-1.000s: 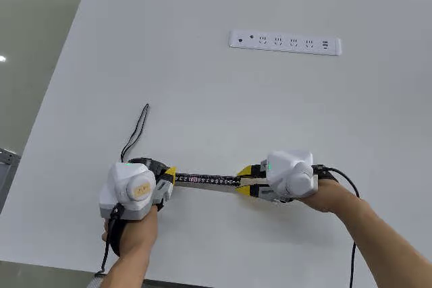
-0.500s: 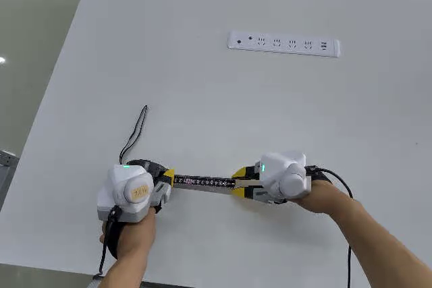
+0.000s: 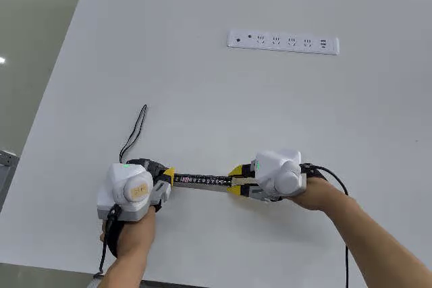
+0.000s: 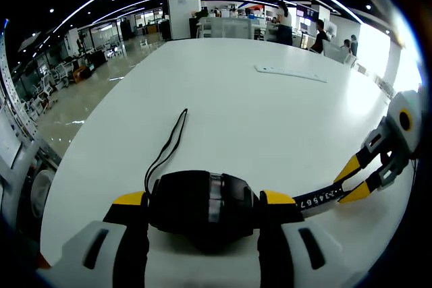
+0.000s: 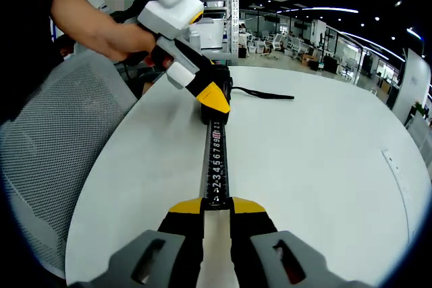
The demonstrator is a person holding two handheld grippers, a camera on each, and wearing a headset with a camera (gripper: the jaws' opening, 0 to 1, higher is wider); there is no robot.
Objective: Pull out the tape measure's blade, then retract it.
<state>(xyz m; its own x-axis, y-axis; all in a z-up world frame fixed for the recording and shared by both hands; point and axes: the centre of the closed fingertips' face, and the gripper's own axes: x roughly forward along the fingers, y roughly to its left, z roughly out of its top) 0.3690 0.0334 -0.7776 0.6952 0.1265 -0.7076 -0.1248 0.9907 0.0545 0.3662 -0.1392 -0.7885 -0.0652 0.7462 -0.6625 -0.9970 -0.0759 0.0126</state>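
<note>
Change: your right gripper has come nearer your left gripper over the last second, and the bare stretch of blade between them is a little shorter; the strip barely shifted in the head view, so your hand moved, not the headset
Meaning: I judge the pull-out is done and you are feeding the blade back; part of it is out, so the retract is not finished
Left gripper: jaws spread as wide as the case and clamped on its two sides
Right gripper: jaws narrow, pinched on the blade's free end; the end hook is hidden between them, so it is probably there, but I cannot confirm
Tape measure: case low on the desk near your edge, inside the left gripper; blade runs straight from it to the right gripper
Strap: lies loose on the desk, trailing from the case away from you
Count: two grippers, one tape measure with one blade, one strap, one strip well apart at the far side
</note>
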